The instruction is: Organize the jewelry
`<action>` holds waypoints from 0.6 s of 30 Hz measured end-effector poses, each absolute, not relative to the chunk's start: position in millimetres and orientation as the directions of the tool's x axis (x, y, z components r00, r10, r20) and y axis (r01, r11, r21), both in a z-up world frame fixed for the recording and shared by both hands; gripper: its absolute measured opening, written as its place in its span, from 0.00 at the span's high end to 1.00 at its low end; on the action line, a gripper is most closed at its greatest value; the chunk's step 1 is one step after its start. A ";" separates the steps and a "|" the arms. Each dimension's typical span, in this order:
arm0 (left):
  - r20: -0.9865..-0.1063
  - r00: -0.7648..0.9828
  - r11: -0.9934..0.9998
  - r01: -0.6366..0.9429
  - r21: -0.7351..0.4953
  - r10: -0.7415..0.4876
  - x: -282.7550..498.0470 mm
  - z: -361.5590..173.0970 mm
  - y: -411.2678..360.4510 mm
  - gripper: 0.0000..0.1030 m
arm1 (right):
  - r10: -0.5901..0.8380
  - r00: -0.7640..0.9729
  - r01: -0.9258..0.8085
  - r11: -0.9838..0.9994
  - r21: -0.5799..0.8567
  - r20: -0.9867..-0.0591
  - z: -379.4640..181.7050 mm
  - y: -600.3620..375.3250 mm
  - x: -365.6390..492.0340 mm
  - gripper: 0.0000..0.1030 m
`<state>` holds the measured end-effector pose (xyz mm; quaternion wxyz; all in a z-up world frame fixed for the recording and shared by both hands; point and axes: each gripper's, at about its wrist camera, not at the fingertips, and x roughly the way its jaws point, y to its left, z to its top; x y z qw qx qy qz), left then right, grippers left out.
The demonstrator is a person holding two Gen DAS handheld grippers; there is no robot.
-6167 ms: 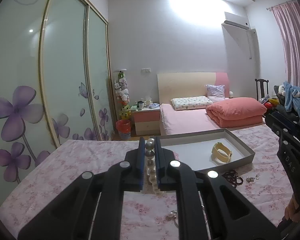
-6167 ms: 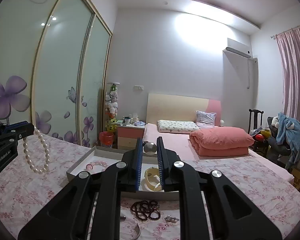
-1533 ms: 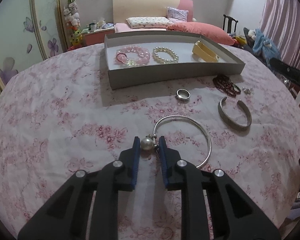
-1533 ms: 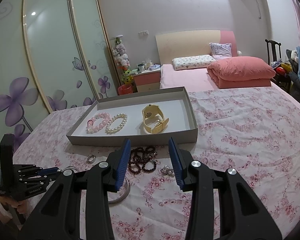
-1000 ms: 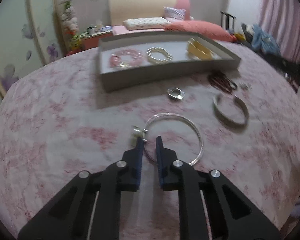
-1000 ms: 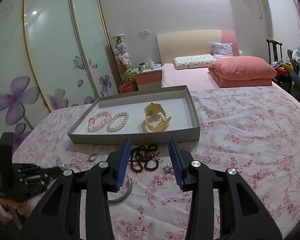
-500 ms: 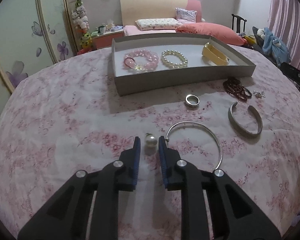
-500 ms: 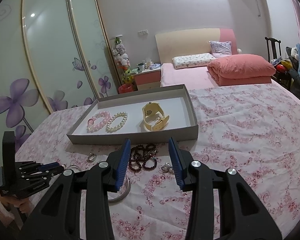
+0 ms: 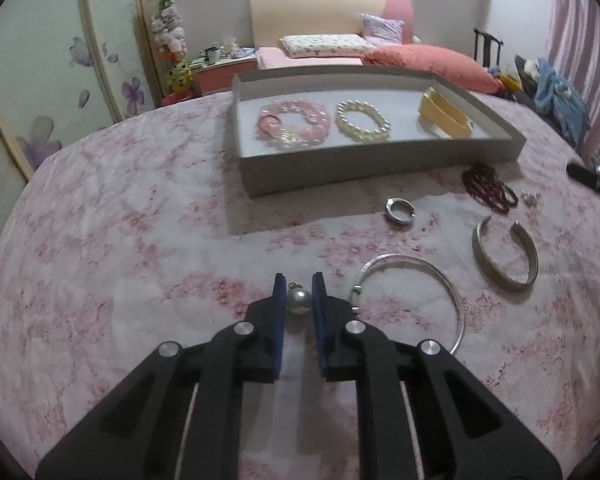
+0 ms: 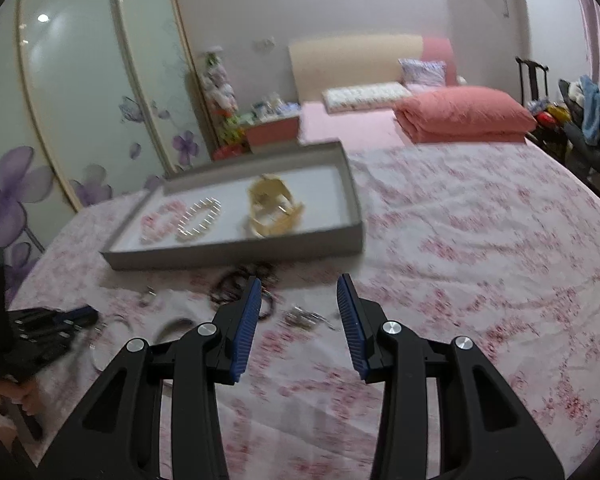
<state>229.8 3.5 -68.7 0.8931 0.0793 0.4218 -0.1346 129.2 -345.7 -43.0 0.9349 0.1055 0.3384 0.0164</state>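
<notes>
A pearl (image 9: 299, 302) sits clamped in my left gripper (image 9: 299, 296), low over the floral worktop (image 9: 140, 240), beside a silver hoop (image 9: 420, 280). My right gripper (image 10: 298, 304) hangs with fingers apart, empty, near the grey tray (image 10: 236, 254).

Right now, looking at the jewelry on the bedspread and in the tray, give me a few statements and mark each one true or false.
1. The tray holds three pieces. True.
2. The pearl bracelet lies between the pink bracelet and the yellow watch. True.
3. The left gripper is closed on the silver ring. False: it grips a pearl bead.
4. The right gripper holds the dark bead bracelet. False: it is open and empty.
5. The silver cuff is in the tray. False: it lies on the bedspread.
</notes>
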 end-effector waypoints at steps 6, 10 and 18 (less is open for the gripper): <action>-0.746 0.648 0.967 0.255 0.021 -0.155 229.2 -55.2 22.7 0.87 | 0.068 0.688 0.013 0.994 0.106 -0.722 -63.5 -329.6 146.2 0.60; -0.742 0.652 0.967 0.252 0.017 -0.157 227.2 -52.4 25.4 0.87 | 0.042 0.650 0.011 0.998 0.064 -0.758 -72.7 -320.4 160.9 0.54; -0.742 0.649 0.966 0.258 0.005 -0.169 226.2 -51.7 25.7 0.87 | 0.015 0.630 0.016 0.999 0.032 -0.776 -78.8 -318.7 171.7 0.50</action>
